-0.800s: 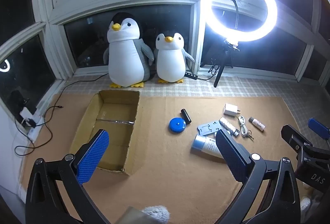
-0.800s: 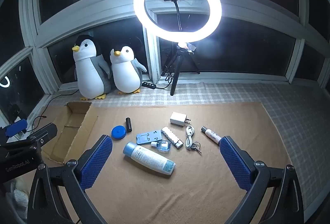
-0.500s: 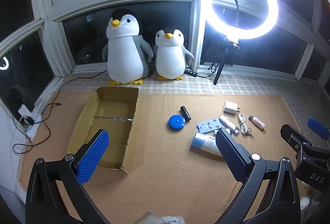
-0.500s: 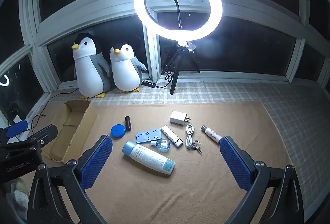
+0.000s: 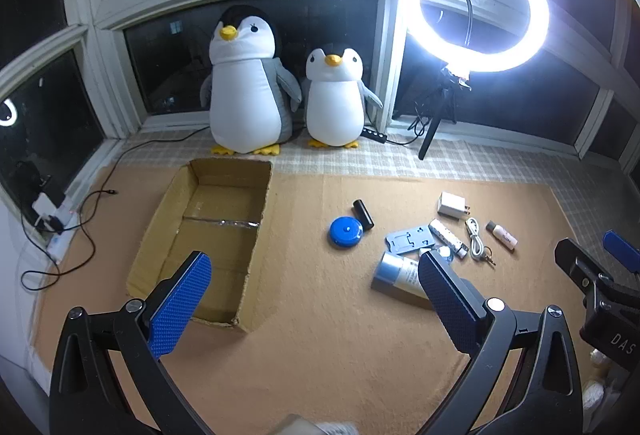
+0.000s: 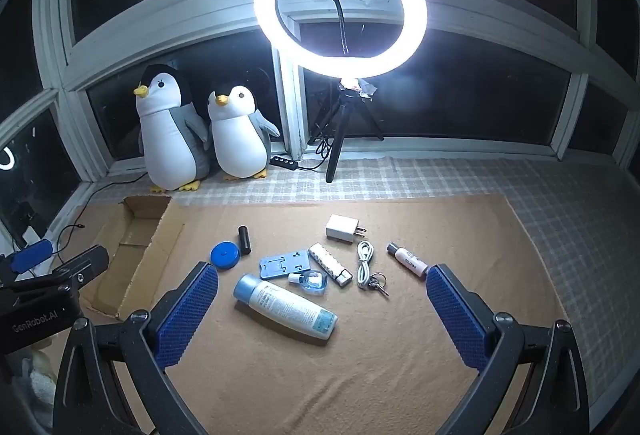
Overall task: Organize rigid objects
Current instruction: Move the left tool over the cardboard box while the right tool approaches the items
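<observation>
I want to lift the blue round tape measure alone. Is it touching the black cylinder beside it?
Touching, it seems. In the left wrist view the black cylinder meets the rim of the blue round tape measure with no mat between them.

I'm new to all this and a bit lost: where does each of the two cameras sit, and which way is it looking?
Left wrist: rides the open left claw, looking down at the cardboard box; its blue pads frame the view, the right claw shows at the edge.
Right wrist: rides the open right claw, looking down at the lotion bottle; the left claw shows at the edge.
Shared: box, blue disc, both plush penguins, ring light.
</observation>
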Demonstrator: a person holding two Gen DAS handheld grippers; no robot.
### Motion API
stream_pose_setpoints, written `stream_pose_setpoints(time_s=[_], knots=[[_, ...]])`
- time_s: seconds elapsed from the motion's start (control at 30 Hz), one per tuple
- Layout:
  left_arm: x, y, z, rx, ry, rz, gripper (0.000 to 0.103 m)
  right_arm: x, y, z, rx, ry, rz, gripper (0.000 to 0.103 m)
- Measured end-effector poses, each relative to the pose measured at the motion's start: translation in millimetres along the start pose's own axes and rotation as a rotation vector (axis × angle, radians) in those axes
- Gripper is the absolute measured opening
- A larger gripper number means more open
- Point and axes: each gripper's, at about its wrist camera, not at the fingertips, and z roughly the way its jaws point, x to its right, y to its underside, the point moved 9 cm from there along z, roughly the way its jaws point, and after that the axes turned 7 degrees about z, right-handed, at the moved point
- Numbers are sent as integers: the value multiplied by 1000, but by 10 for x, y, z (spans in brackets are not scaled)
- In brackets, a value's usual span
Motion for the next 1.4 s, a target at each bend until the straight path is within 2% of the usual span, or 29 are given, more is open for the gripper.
stream_pose_setpoints(time_s=[0.73,1.4], knots=[[-124,112,124,-9,-59,4,102,135,12,60,17,81,-3,103],[-156,116,144,-3,-85,9,102,163,27,85,19,83,5,103]])
